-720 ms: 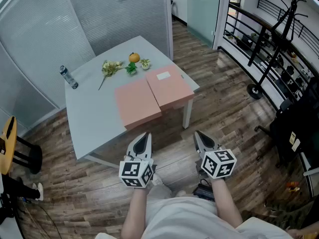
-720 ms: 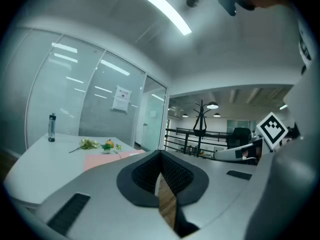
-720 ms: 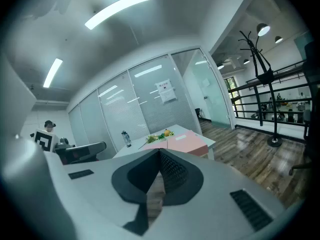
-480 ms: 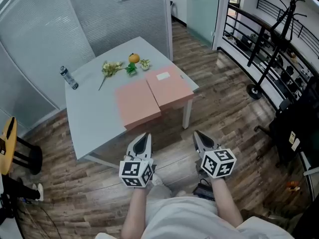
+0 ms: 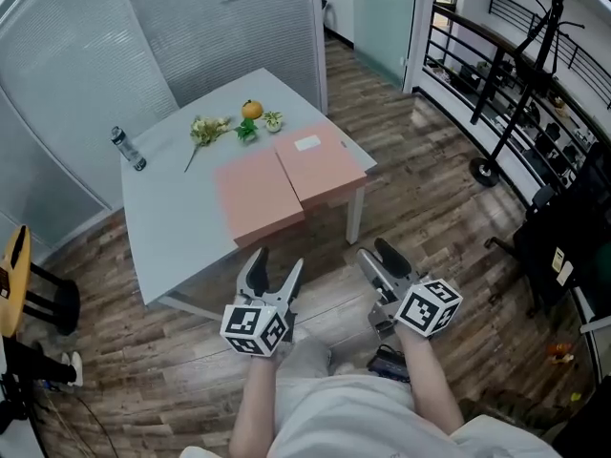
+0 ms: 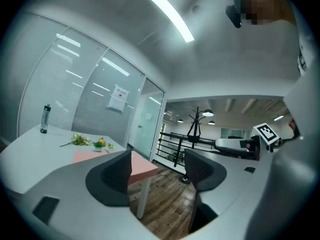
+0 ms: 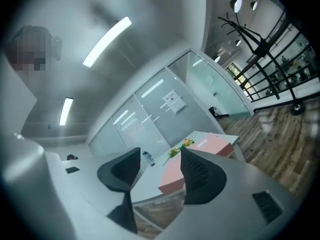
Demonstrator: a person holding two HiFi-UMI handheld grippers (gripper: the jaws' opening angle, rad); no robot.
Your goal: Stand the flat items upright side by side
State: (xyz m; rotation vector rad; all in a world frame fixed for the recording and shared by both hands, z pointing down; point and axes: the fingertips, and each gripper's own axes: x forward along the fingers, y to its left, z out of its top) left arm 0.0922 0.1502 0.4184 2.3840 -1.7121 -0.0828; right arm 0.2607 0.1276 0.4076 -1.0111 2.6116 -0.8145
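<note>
Two flat pink boxes lie side by side on the pale table [image 5: 162, 227]: the left box [image 5: 258, 198] and the right box [image 5: 323, 168], which bears a white label. Both grippers hang over the wooden floor, short of the table's near edge. My left gripper [image 5: 273, 273] is open and empty; in the left gripper view its jaws [image 6: 157, 176] frame a pink box corner [image 6: 141, 167]. My right gripper [image 5: 381, 262] is also open with nothing in it; in the right gripper view [image 7: 160, 176] a pink box [image 7: 171, 178] shows far beyond the jaws.
At the table's far side lie a water bottle [image 5: 127, 148], a flower stem [image 5: 205, 129], an orange [image 5: 251, 110] and green bits [image 5: 246, 130]. Glass partitions stand behind the table. A coat stand [image 5: 530, 55], a railing and a dark chair [image 5: 563, 246] are to the right, a stool [image 5: 24, 289] to the left.
Both grippers' jaws have spread apart from a closed look to open. The hands have shifted slightly; the boxes have not moved.
</note>
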